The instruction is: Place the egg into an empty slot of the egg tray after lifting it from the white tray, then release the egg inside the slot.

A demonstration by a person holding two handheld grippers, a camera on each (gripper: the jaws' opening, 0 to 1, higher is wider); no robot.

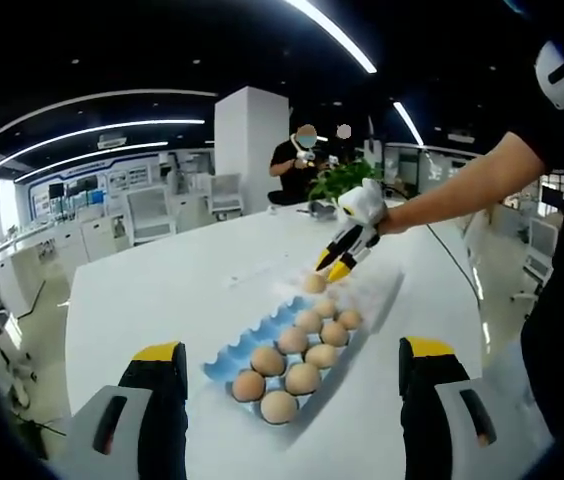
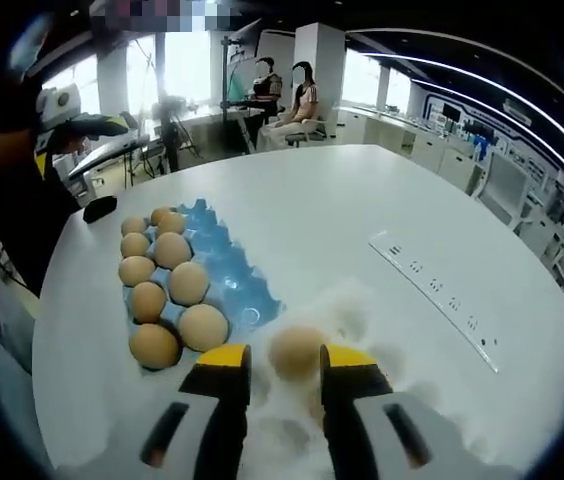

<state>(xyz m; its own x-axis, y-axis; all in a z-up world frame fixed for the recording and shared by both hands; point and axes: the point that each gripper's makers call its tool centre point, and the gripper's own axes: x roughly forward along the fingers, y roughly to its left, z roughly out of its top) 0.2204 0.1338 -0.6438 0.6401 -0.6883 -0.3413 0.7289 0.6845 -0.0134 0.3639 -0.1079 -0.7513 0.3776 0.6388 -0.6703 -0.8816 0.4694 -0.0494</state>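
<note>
Left gripper: held low at the near edge of the round white table, level, jaws spread wide and holding nothing; black fingers with yellow tips point across the table toward the blue egg tray.

Blue egg tray: just beyond the left gripper's tips in the left gripper view, its long axis running away and to the right. Brown eggs sit in two rows along it; blue slots on its left side are bare.

Right gripper: in its own view, tilted down over the white tray, yellow-tipped jaws set either side of one egg and nearly touching it; whether they actually grip it cannot be told. In the left gripper view it reaches in from the right on an outstretched bare arm, a white-gloved hand angling it down at the far end of the egg tray.

Egg: brown, lying in the white tray just right of the egg tray's near corner; its long axis cannot be read.

Power strip: white, flat on the table, right of the white tray.

Potted plant: beyond the egg tray, at the table's far edge.

Two people: seated well beyond the table.
</note>
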